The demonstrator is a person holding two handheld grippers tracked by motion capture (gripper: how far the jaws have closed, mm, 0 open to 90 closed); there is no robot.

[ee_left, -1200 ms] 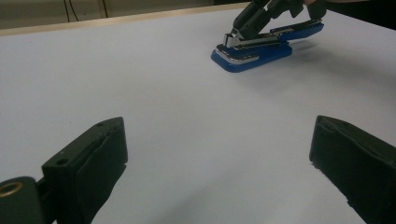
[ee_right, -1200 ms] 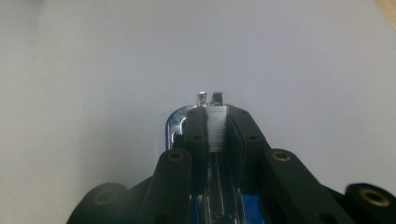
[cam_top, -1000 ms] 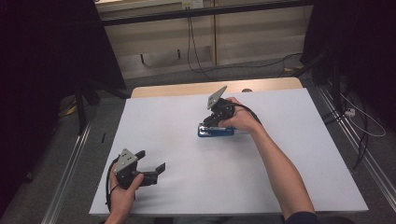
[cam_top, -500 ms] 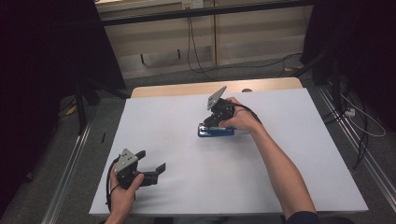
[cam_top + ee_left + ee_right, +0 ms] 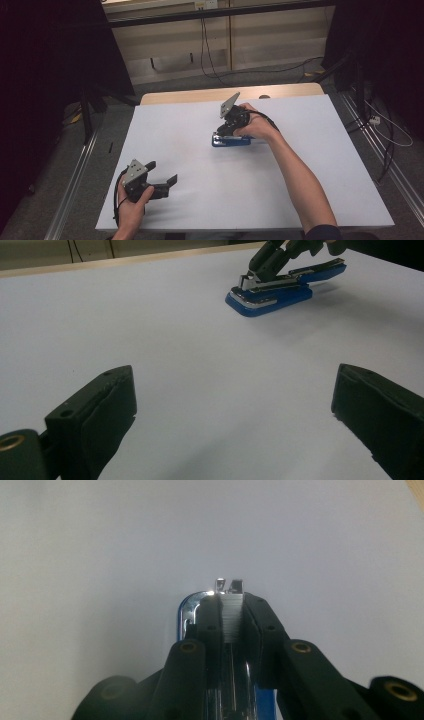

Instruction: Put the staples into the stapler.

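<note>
Basically no change: right gripper (image 5: 223, 131) stays pinched on the staple strip (image 5: 232, 616) in the blue stapler (image 5: 230, 140) mid-table, left gripper (image 5: 165, 179) idle and spread wide, so loading looks stalled mid-seat.

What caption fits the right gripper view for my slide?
Right gripper shut on a strip of staples over the blue stapler on the white table.

One blue-and-chrome metal stapler (image 5: 230, 140) counted on one white-topped table (image 5: 310, 200); one silver staple strip (image 5: 232, 617); two black two-jaw grippers: left (image 5: 166, 173), right (image 5: 223, 131).
</note>
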